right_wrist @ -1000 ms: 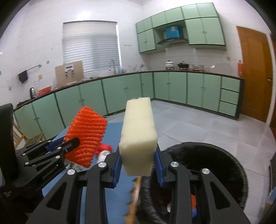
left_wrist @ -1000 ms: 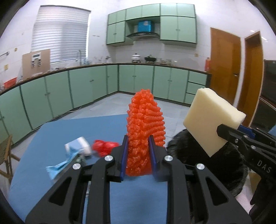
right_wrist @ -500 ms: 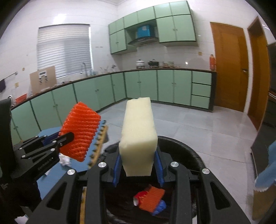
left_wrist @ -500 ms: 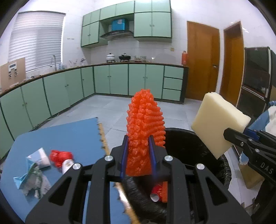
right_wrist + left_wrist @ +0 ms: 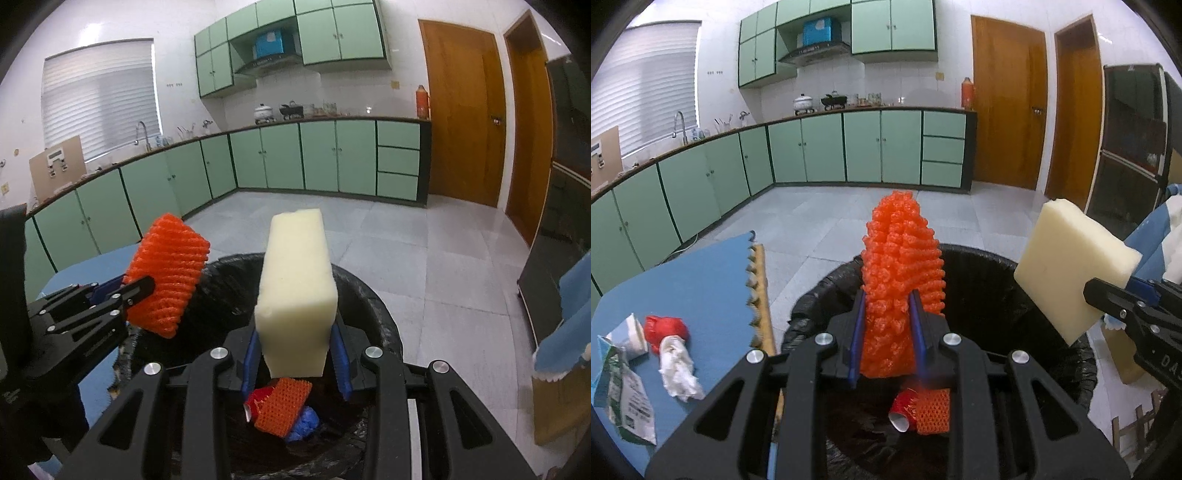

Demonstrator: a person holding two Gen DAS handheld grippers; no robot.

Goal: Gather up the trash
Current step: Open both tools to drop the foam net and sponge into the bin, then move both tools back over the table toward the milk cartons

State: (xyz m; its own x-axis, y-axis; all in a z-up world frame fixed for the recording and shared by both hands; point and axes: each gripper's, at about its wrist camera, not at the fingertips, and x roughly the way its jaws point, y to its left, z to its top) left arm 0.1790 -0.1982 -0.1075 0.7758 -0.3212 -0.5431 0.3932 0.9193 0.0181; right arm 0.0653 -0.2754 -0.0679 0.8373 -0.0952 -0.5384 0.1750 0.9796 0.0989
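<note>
My left gripper [image 5: 886, 332] is shut on an orange foam net [image 5: 901, 280], held upright over the black-lined trash bin [image 5: 1052, 280]. My right gripper [image 5: 295, 354] is shut on a pale yellow foam block [image 5: 297, 291], also above the bin [image 5: 369, 291]. In the right wrist view the left gripper [image 5: 136, 291] shows at the left with the orange net [image 5: 168, 273]. The left wrist view shows the yellow block [image 5: 1071, 269] at the right. Inside the bin lie another orange net [image 5: 282, 408], a red cup [image 5: 905, 406] and something blue [image 5: 304, 424].
On the blue table mat [image 5: 683, 280] at the left lie a crumpled white tissue [image 5: 679, 369], a red wrapper [image 5: 665, 328], a paper cup [image 5: 628, 332] and a flattened carton [image 5: 624, 402]. Green kitchen cabinets [image 5: 849, 147] and wooden doors [image 5: 1008, 122] stand behind, across a tiled floor.
Both grippers have swung from over the blue table to above the bin and sunk a little, each keeping its grip. The bin's inside has come into view.
</note>
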